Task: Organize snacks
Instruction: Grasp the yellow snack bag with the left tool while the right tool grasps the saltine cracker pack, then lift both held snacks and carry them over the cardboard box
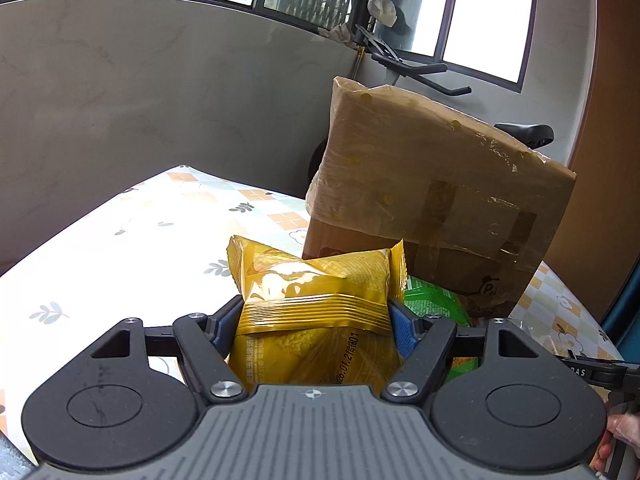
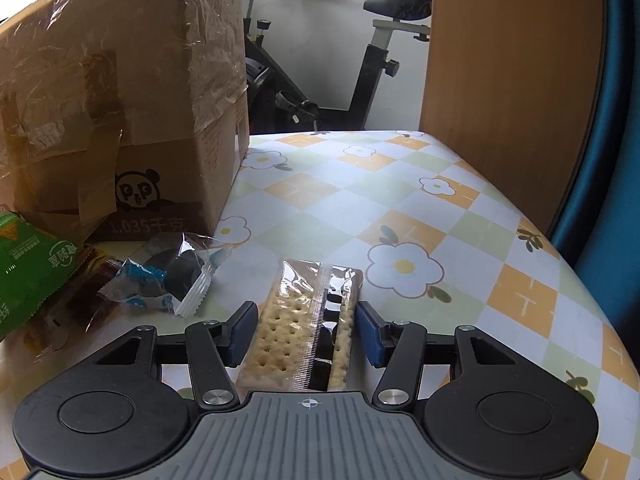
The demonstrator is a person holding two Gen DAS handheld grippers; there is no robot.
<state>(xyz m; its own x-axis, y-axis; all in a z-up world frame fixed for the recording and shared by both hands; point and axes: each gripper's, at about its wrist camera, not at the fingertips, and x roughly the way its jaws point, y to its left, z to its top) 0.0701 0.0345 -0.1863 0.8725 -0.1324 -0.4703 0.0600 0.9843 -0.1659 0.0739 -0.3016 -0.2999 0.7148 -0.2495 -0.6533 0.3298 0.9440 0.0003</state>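
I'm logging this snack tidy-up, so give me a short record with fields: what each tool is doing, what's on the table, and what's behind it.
left tool: shut on yellow snack packet, lifted above the table
right tool: open, fingers either side of cracker packet lying on the table
table: floral checked cloth
cardboard box: taped, panda print, standing on the table
other snacks: green packet; clear cookie wrapper
background: exercise bike

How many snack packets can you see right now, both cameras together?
4, possibly more hidden. Yellow packet clamped in the left gripper; cracker pack between the open right gripper; green bag and clear cookie packet beside the cardboard box.
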